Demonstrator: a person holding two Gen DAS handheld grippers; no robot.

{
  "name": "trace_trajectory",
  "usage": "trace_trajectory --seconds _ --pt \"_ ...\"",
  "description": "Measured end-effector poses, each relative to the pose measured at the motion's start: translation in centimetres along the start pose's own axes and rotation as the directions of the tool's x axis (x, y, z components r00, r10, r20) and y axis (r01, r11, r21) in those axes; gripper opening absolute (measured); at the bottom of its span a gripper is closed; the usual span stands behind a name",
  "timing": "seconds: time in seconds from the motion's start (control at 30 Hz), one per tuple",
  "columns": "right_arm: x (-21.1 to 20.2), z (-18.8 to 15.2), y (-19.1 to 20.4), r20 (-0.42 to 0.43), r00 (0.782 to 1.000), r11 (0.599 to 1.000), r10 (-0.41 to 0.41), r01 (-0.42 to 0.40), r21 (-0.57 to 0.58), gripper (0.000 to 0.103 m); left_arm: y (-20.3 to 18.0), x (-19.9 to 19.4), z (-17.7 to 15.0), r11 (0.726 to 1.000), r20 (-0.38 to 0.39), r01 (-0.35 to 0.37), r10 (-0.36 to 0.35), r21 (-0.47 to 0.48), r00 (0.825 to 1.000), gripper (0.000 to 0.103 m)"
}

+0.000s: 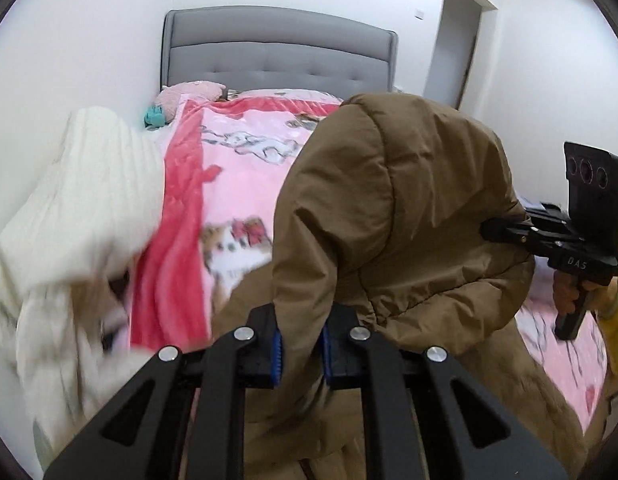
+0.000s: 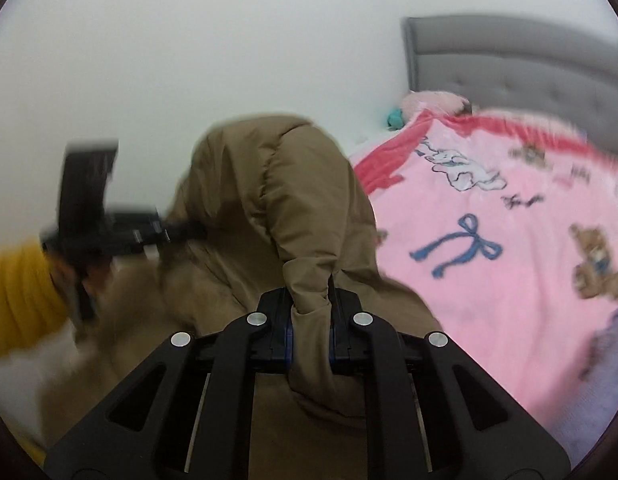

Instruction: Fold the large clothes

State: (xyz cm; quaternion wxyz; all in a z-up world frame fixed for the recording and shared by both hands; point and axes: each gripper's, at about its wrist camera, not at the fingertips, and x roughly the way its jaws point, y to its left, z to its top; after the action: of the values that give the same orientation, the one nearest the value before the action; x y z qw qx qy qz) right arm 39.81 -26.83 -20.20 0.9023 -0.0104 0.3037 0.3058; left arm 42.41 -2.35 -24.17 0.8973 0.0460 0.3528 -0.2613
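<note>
Both hold the brown coat (image 1: 389, 208) above the bed (image 1: 245, 184): the left hand-held gripper (image 1: 302, 354) is pinched tight on a fold, the right hand-held gripper (image 2: 311, 338) likewise; best to keep both grips level and the cloth taut before laying it flat; pink blanket (image 2: 509, 248) below, white garment (image 1: 81, 200) at left, grey headboard (image 1: 277, 52), white walls.

White letters "DAS" stand on the right tongs (image 1: 493, 230) black body.
</note>
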Motion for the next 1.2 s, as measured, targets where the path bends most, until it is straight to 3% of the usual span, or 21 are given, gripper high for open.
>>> trace_trajectory --seconds 0.17,0.3,0.5,0.57,0.7,0.73,0.77,0.83,0.93,1.03,1.07,1.13,1.2 --pt "-1.8 -6.0 4.0 -0.073 0.996 0.998 -0.058 0.055 -0.036 0.011 -3.9 -2.3 -7.2 0.996 -0.029 -0.042 0.045 0.08 0.999 0.014" --pt "-2.6 -10.5 4.4 -0.112 0.992 0.992 -0.055 0.067 0.106 0.011 -5.8 -3.0 -11.7 0.996 -0.068 -0.047 0.052 0.072 0.996 0.014" --pt "-0.1 -14.1 6.1 -0.198 0.961 0.974 -0.195 0.214 0.076 0.013 -7.2 -0.1 -15.8 0.98 -0.12 -0.135 0.152 0.144 0.981 0.019" --pt "0.5 -14.2 6.4 -0.208 0.952 0.967 -0.223 0.243 0.077 0.015 -6.7 0.5 -15.9 0.981 -0.124 -0.144 0.159 0.128 0.979 0.021" --pt "0.1 -13.3 5.9 -0.236 0.951 0.965 -0.202 0.234 0.12 0.02 -5.8 -0.6 -15.4 0.989 -0.133 -0.12 0.132 0.091 0.982 0.024" --pt "-0.6 -12.9 5.9 -0.236 0.953 0.965 -0.19 0.226 0.132 0.028 -6.0 -1.2 -15.4 0.987 -0.133 -0.126 0.138 0.097 0.981 0.026" --pt "-1.5 -12.6 5.9 -0.228 0.956 0.965 -0.182 0.218 0.144 0.044 -6.3 -2.0 -15.3 0.986 -0.134 -0.128 0.142 0.103 0.981 0.026" --pt "-3.6 -11.9 6.1 -0.183 0.969 0.969 -0.163 0.193 0.156 0.056 -6.4 -4.0 -15.0 0.986 -0.125 -0.127 0.14 0.107 0.982 0.027" --pt "-6.8 -10.2 6.7 -0.116 0.982 0.972 -0.149 0.167 0.165 0.053 -6.3 -7.9 -13.7 0.989 -0.068 -0.123 0.128 0.077 0.989 0.029" --pt "-7.8 -7.6 6.5 -0.055 0.992 0.977 -0.114 0.122 0.174 0.044 -6.5 -10.1 -10.9 0.993 0.027 -0.11 0.109 0.035 0.994 0.047" --pt "-7.6 -6.5 6.4 -0.033 0.996 0.98 -0.087 0.091 0.175 0.045 -6.8 -10.4 -10.1 0.995 0.044 -0.1 0.098 0.031 0.994 0.049" --pt "-6.6 -5.0 6.5 -0.038 0.999 0.989 -0.027 0.032 0.144 0.047 -7.2 -9.1 -8.0 0.997 0.02 -0.056 0.054 0.057 0.998 0.056" --pt "-5.6 -4.4 7.2 -0.081 0.996 0.998 -0.023 0.028 0.063 0.057 -7.6 -7.4 -7.0 0.996 -0.042 -0.022 0.026 0.082 0.999 0.057"
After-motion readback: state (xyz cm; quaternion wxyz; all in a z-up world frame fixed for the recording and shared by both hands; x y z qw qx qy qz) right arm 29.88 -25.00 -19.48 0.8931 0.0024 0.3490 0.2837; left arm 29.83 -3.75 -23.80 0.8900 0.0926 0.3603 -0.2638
